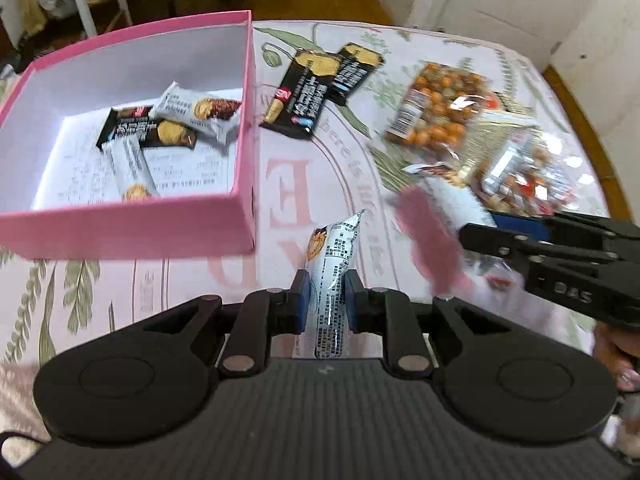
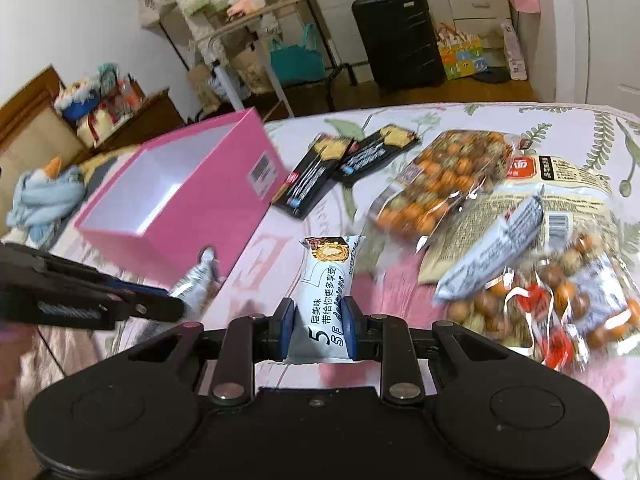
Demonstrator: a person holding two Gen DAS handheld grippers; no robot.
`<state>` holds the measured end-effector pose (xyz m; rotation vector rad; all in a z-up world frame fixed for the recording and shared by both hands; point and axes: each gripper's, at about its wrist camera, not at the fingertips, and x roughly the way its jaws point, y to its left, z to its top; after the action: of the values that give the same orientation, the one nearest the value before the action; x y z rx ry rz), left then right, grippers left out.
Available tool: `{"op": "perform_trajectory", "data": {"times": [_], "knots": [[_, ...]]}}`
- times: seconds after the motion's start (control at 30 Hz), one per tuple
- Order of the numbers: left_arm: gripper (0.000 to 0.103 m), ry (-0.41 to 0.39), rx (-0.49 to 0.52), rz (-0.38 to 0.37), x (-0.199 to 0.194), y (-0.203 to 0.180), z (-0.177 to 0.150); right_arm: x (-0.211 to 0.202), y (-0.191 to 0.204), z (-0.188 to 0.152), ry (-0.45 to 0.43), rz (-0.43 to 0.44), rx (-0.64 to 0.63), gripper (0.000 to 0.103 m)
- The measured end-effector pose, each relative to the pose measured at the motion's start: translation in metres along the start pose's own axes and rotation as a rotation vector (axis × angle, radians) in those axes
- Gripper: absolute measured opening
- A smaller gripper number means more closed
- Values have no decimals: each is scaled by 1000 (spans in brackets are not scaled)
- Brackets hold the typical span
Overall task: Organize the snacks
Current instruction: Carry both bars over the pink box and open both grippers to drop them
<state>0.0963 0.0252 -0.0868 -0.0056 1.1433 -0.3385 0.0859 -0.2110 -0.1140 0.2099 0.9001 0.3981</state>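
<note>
Our left gripper fingers clench a white foil snack packet beside the pink cardboard box; our right gripper clenches another white cookie packet above the desk.

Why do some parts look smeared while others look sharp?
Left wrist view: the held white packet and left tool are sharp, the nut bags streaked by motion. Right wrist view: its own packet is crisp, the pink box slightly blurred, edges bent by the fisheye.
</note>
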Motion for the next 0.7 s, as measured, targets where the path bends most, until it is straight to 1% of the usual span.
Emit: {"op": "perform_trajectory", "data": {"times": [0.1,0.17,0.3,0.4,0.5,0.6,0.7], "knots": [[17,-9,-14,-53,-25,12,-9,-10,15,-3,24,18,-24,29],[17,-21,-32,-73,-40,21,-12,-18,26,-5,31,31,-45,29],[17,-80,-80,-84,-71,41,-11,-32,62,5,0,66,-161,29],[17,-138,-114,-69,-89,57,-6,-36,91,22,-39,107,-240,29],[17,-192,-157,-51,-101,75,2,-30,117,42,-74,116,-313,29],[17,-231,-206,-19,-105,95,12,-11,136,65,-87,133,-350,29],[17,-261,-233,38,-101,114,26,17,149,85,-65,132,-386,29]]}}
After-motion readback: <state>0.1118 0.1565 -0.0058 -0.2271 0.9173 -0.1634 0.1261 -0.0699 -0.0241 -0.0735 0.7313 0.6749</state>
